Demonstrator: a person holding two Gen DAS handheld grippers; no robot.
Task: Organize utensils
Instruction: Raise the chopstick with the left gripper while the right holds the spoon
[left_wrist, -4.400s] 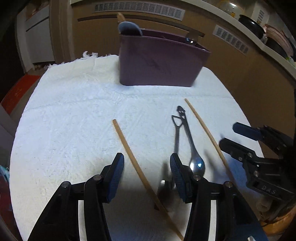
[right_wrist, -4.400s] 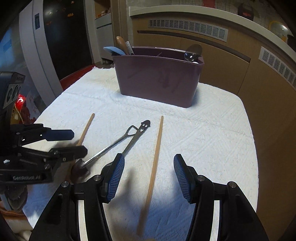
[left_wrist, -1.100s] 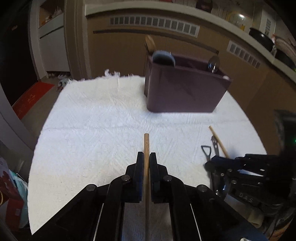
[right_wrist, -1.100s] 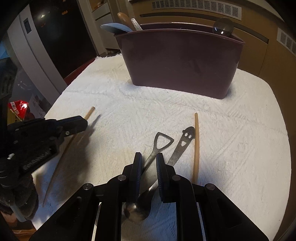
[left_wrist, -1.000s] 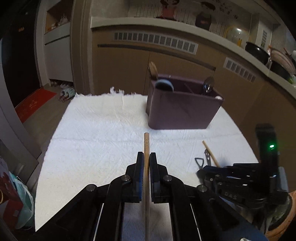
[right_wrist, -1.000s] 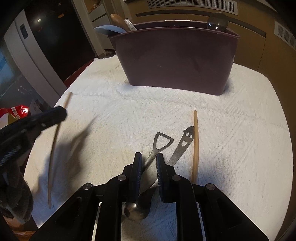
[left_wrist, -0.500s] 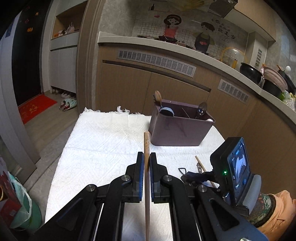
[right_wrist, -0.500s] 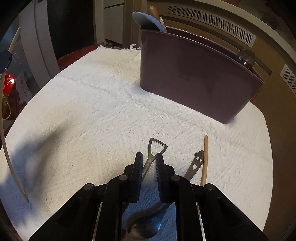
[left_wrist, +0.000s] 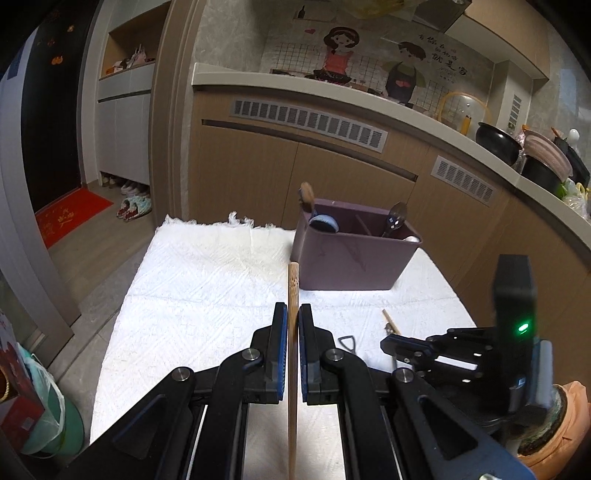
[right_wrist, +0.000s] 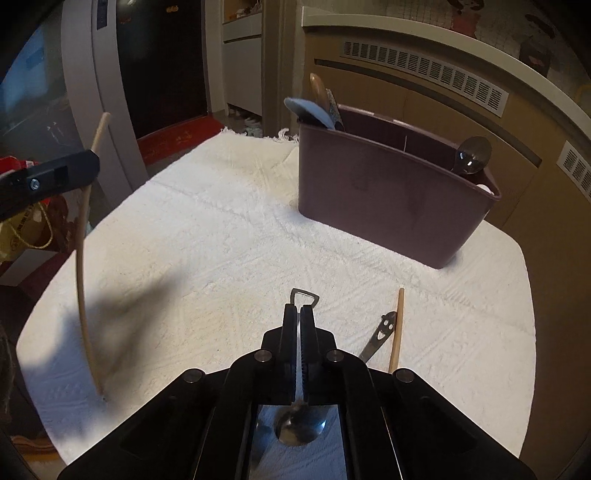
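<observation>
**Both grippers loaded, holder ahead**

The chopstick (left_wrist: 293, 354) is pinched in the left gripper (left_wrist: 291, 325), its long axis along the fingers, blunt end aimed at the purple utensil holder (left_wrist: 351, 262). The metal spoon (right_wrist: 299, 424) is clamped by its handle in the right gripper (right_wrist: 300, 317), bowl toward the camera, loop end forward. To do this well, I'd tip each upright over an open compartment before letting go (the dividers look narrow). A second chopstick (right_wrist: 396, 332) and a smiley-handled utensil (right_wrist: 380, 334) lie just beside each other on the white towel (right_wrist: 221, 240).
</observation>
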